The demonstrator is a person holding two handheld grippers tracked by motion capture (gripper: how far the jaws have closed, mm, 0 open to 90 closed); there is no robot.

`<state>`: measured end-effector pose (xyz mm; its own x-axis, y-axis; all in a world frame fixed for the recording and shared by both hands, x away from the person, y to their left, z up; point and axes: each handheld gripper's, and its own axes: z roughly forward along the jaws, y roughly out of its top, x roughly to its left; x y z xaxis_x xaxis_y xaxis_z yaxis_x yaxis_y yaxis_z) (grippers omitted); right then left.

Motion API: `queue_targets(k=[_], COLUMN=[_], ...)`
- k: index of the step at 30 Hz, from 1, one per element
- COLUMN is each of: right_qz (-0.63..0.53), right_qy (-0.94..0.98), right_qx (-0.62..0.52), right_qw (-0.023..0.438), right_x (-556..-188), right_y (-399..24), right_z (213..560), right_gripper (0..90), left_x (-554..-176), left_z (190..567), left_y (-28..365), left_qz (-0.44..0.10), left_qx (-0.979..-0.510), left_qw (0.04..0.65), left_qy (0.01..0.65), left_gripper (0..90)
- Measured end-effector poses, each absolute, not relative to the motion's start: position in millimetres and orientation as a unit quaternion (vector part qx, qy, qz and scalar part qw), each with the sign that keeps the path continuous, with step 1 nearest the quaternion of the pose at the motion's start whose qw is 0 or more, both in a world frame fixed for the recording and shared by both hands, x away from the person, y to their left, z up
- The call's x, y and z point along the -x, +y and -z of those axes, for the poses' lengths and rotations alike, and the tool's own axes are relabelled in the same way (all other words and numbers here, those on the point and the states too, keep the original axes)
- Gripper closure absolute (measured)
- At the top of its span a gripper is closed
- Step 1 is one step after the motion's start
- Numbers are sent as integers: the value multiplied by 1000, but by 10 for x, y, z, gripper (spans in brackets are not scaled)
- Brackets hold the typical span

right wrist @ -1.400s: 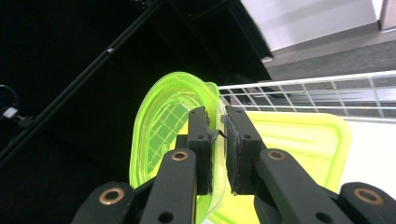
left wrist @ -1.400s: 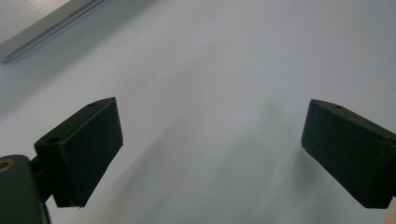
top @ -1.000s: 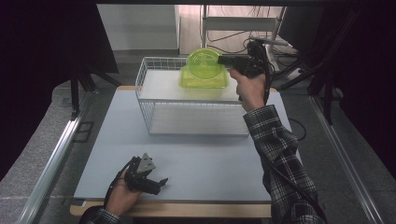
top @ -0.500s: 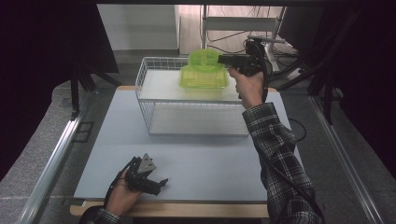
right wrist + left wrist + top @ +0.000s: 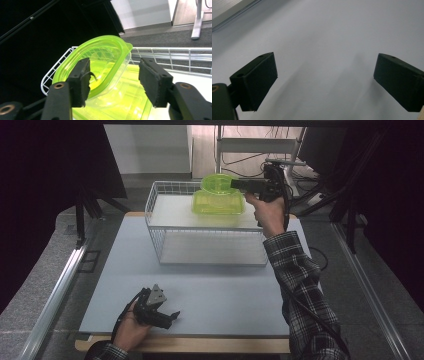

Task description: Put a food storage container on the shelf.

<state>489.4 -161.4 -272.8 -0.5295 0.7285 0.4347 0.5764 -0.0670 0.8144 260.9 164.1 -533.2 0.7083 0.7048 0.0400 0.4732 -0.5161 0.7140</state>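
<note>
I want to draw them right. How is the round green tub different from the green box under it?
The round green tub leans tilted against the basket's back wall; the green box lies flat in the white wire basket. The tub has a rounded, oval rim; the box is more squared. The tub sits between the right tongs, whose jaws have just been opening; the box is lower, beneath it. Both are see-through lime-green plastic.

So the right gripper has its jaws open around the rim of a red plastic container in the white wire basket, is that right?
Not quite: the container is translucent lime-green plastic, not red. The rest holds; the right gripper view shows the right gripper with its jaws, which have just been opening, apart around the rim, in the white wire basket.
</note>
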Motion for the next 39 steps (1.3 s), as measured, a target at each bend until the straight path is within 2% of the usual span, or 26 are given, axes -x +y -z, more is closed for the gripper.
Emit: queue_targets(k=[21, 39], right_qz=[-553, -541], right_qy=[712, 734], right_qx=[-427, -402], right_qw=[69, 85], right_x=[-4649, -4423], right_y=[-1713, -1790], right_z=[2749, 2890], right_gripper=[232, 152], left_x=[-2611, -2611], left_z=[5341, 5339], left_y=[1631, 1635], left_qz=[-162, -163], left_qx=[-858, -857], left_qw=[347, 349], left_qy=[342, 342], left_gripper=[46, 45])
